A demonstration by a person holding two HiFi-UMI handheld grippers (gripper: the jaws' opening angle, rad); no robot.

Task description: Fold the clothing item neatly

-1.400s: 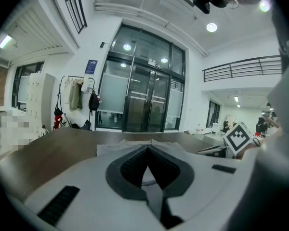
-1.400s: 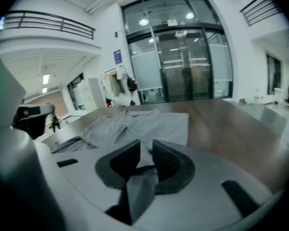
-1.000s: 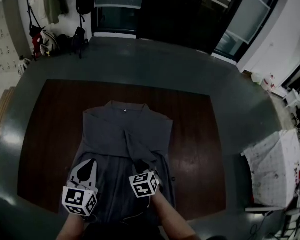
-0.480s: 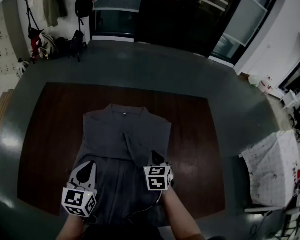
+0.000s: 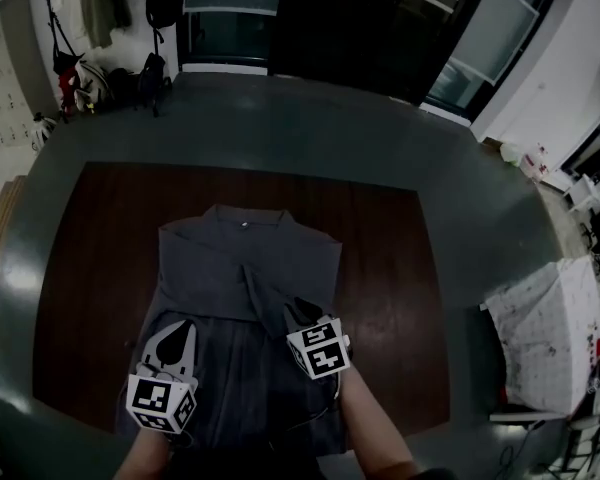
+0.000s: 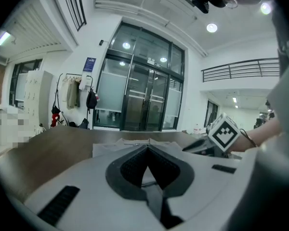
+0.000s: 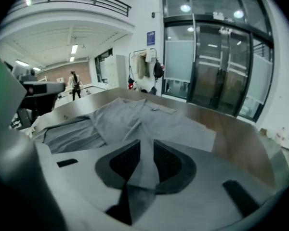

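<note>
A grey shirt [image 5: 245, 268] lies on the dark wooden table [image 5: 90, 268], collar away from me, with one sleeve folded across its front. My left gripper [image 5: 178, 330] rests low on the shirt's left side. Its jaws are shut, and pale cloth shows in the wedge behind the tips [image 6: 147, 147]. My right gripper [image 5: 298, 306] sits on the shirt's right half. Its jaws are opening slightly, and a raised fold of shirt cloth fills the narrow gap between the pads [image 7: 147, 143]. The collar and button [image 7: 154, 109] show beyond.
A coat rack with hanging clothes and bags [image 5: 100, 28] stands at the back left, next to glass doors [image 5: 240, 8]. A stand draped in white cloth [image 5: 545, 338] is on the floor to the right. The table's near edge is just under my hands.
My right gripper has moved right, from the shirt's middle to its right half, and a little forward. The left gripper has stayed where it was.
</note>
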